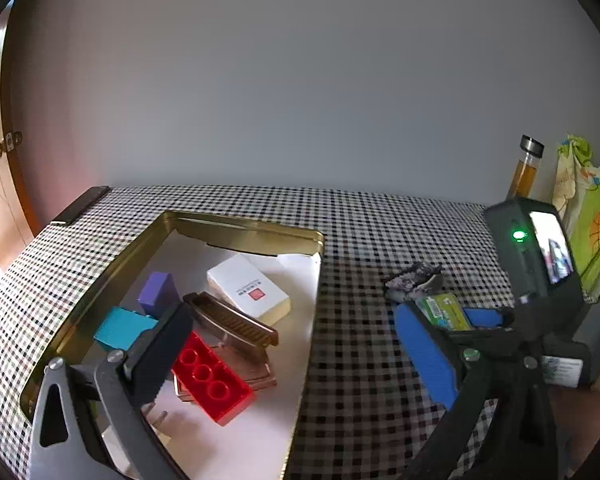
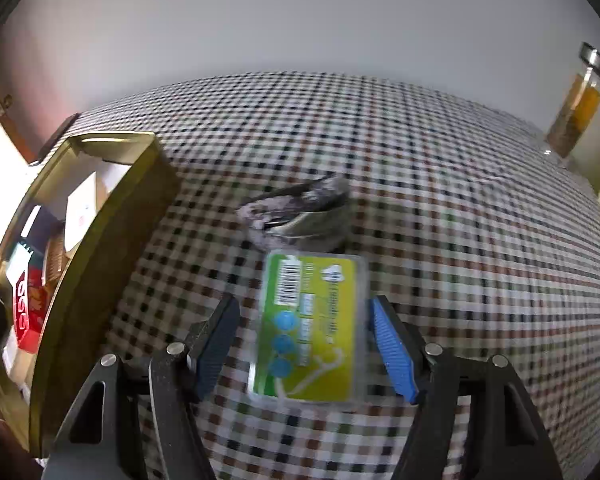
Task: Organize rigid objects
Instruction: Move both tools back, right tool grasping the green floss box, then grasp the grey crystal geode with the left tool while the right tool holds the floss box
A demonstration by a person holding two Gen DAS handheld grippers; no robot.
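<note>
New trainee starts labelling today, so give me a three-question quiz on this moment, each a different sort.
1. True or false: the right gripper is shut on the green floss-pick box.
2. Multiple choice: the red toy brick lies A) on the checked tablecloth B) inside the gold tin tray C) beside the amber bottle.
3. Fill in: just beyond the box lies a dark ____ hair clip.

Key: 1 false, its fingers straddle the box, open; 2 B; 3 speckled.
</note>
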